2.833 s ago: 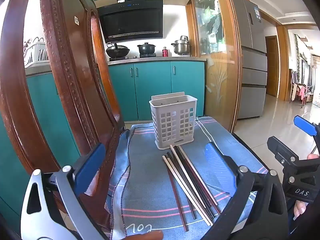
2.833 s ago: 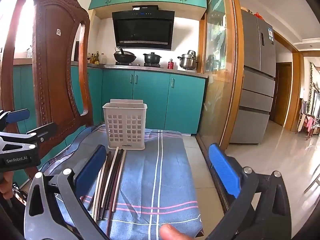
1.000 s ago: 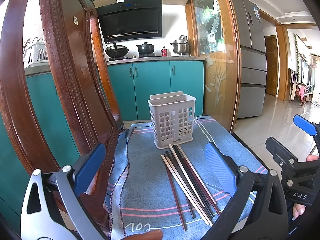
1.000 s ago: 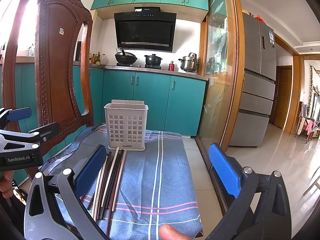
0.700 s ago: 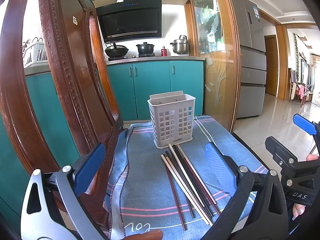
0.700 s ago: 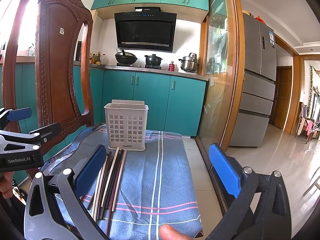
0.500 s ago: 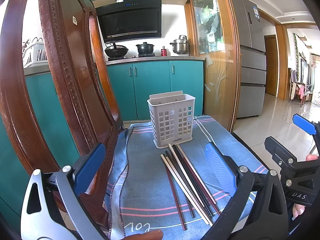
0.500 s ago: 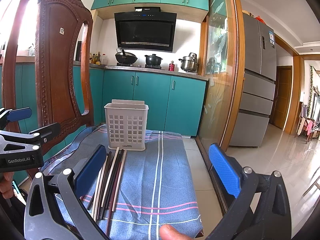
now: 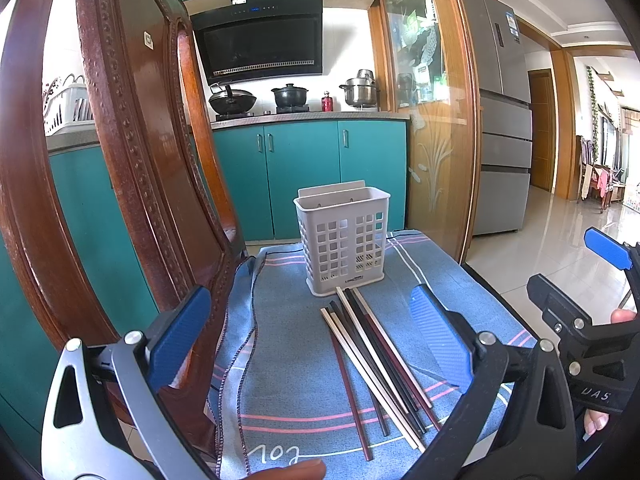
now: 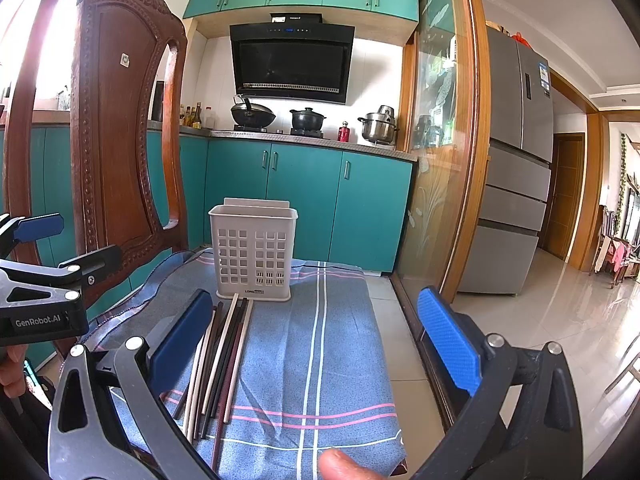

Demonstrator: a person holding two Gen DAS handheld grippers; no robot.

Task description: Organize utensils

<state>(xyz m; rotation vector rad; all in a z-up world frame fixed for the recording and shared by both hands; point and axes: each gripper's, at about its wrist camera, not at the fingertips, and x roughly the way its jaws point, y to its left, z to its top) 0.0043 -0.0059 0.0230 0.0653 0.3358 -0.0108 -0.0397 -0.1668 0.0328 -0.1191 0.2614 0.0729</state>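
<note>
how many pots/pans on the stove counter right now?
3. A black wok at the left, a black lidded pot in the middle, and a steel lidded pot at the right end, past a small red bottle. None looks hidden.

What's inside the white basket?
Nothing shows through the white basket's holes or above its rim; its floor is hidden. The chopsticks lie on the blue cloth in front.

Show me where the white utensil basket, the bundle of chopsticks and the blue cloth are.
white utensil basket (image 9: 343, 246), left wrist view, on its perforated front wall.
chopsticks (image 9: 374, 354), left wrist view, mid-length of the bundle.
blue cloth (image 10: 340, 344), right wrist view, bare part right of the chopsticks.
</note>
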